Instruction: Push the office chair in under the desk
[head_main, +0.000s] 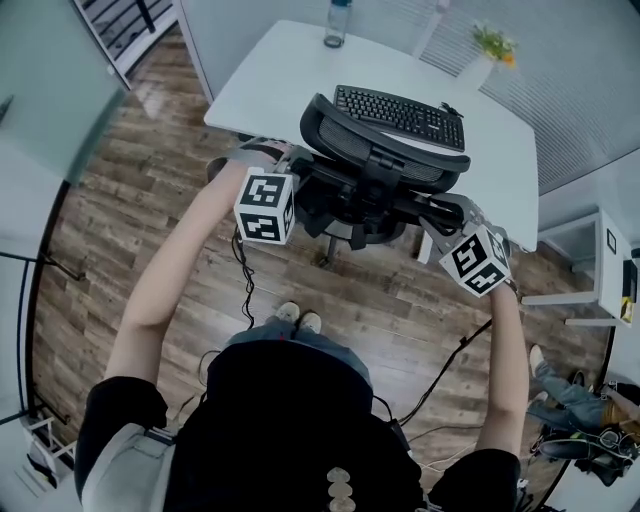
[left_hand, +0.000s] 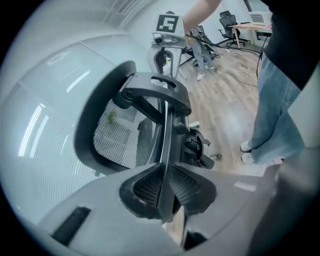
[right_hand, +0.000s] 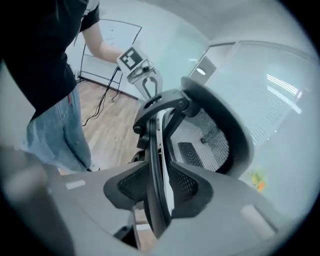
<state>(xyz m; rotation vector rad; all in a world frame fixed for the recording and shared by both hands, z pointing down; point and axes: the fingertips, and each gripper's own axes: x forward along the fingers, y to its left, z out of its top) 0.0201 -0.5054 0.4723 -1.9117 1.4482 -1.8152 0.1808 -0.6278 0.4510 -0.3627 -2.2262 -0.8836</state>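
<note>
A white desk stands on a wood floor, and the black mesh office chair is drawn up to it, backrest at the desk's near edge. The left gripper is clamped on a thin edge of the backrest frame at the chair's left side, while the right gripper grips a thicker frame edge at the opposite side, pads against both faces. A black keyboard lies on the desk just beyond the backrest

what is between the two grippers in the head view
The office chair: its black backrest and frame fill the stretch between the left gripper and the right gripper, seen in the head view.
</note>
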